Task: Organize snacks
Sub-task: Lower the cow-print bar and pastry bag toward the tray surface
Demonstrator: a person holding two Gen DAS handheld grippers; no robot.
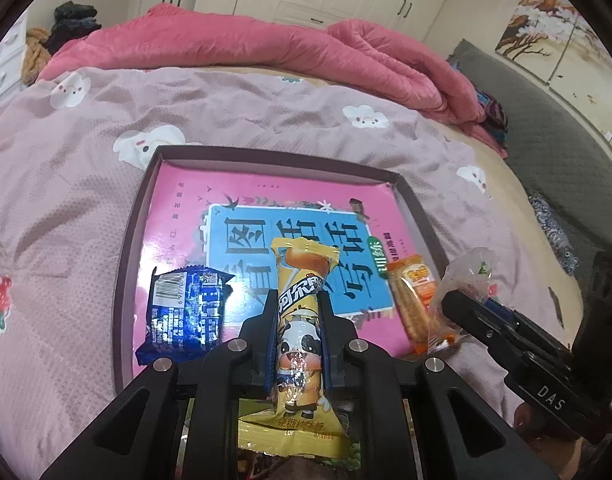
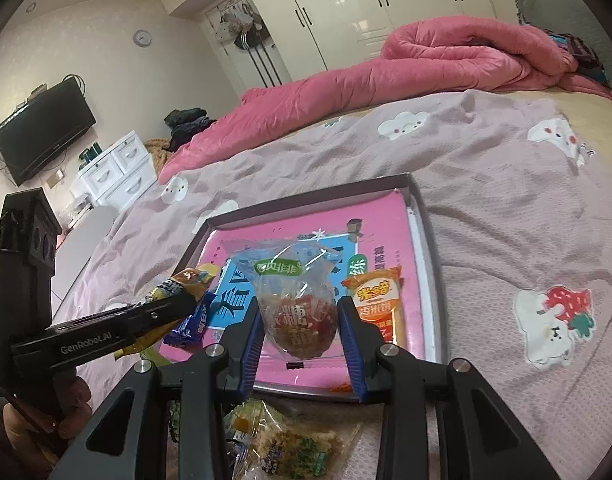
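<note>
Squeezed tight in the left gripper (image 1: 296,312), a long yellow candy wrapper (image 1: 302,320) hangs over the shallow dark tray's (image 1: 126,248) near edge, ready to join the others; the right gripper (image 2: 302,320) hugs a clear bag of red sweets (image 2: 302,312) there too

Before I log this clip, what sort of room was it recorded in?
A bedroom, most likely. The snack tray sits on a bed with a cloud-print sheet and a rumpled pink quilt; white wardrobes line the far wall, and a wall-mounted TV hangs nearby.
</note>
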